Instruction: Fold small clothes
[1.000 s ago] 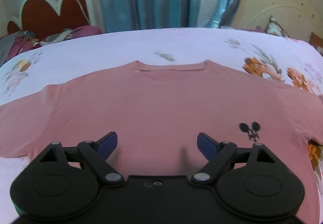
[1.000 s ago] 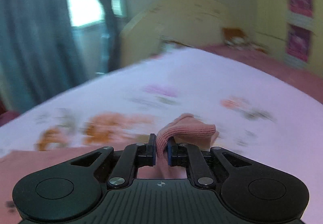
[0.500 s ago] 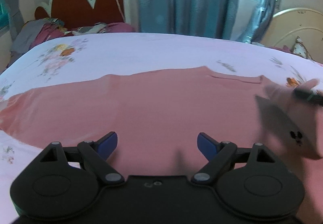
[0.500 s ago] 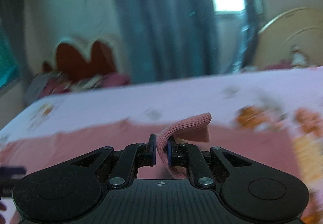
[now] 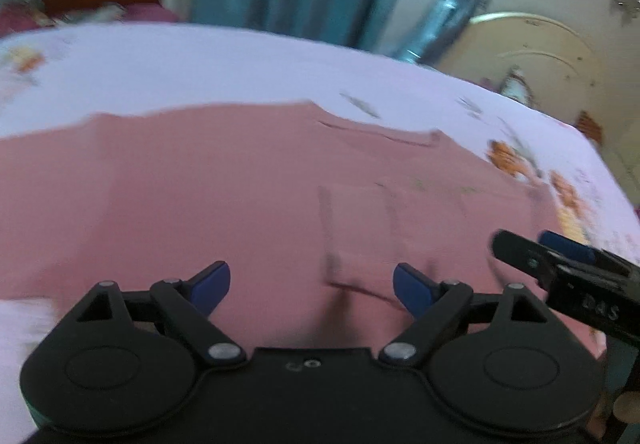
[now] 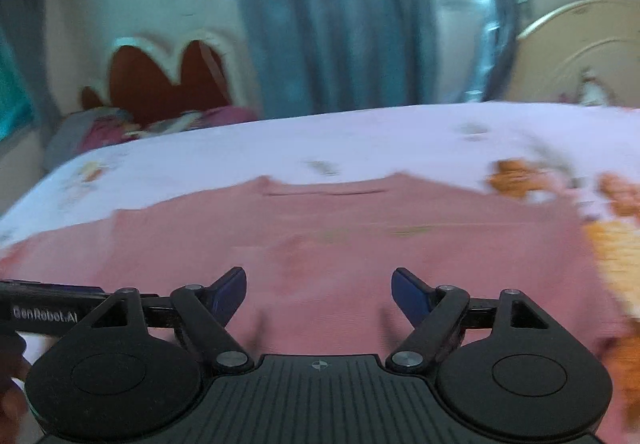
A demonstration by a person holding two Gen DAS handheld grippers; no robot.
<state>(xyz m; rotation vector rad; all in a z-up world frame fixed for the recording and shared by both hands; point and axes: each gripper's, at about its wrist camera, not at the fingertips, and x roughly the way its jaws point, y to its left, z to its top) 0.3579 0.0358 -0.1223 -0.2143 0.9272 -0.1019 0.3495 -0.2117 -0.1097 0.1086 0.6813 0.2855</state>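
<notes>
- While both pictures are pretty smeared with blur, the pink t-shirt (image 5: 240, 196) can be made out spread flat across the middle of the left wrist frame, on the pale flowered bedsheet (image 5: 200, 60).
- Its neckline is seen toward the upper middle, and one sleeve looks folded in over the body at center right, though the blur makes the edges hard to trace.
- The left gripper (image 5: 310, 278) is seen at the bottom center of its own frame, blue fingertips (image 5: 214, 278) set wide apart, nothing pinched between them, shirt fabric showing in the gap.
- The right gripper (image 6: 318, 286) is found at the bottom center of the right wrist frame, fingers likewise spread wide with nothing held, over the lower part of the shirt (image 6: 340, 236).
- Part of the right gripper is also caught at the lower right edge of the left wrist frame, just beside the left one.
- A dark bar with white lettering, the side of the left gripper, is seen at the lower left edge of the right wrist frame.
- Blue curtains (image 6: 328, 24) are hung at the top center, with a bright window to their right.
- A red scalloped headboard (image 6: 160, 76) is set at the upper left, and a cream arched headboard (image 6: 580, 52) at the upper right.
</notes>
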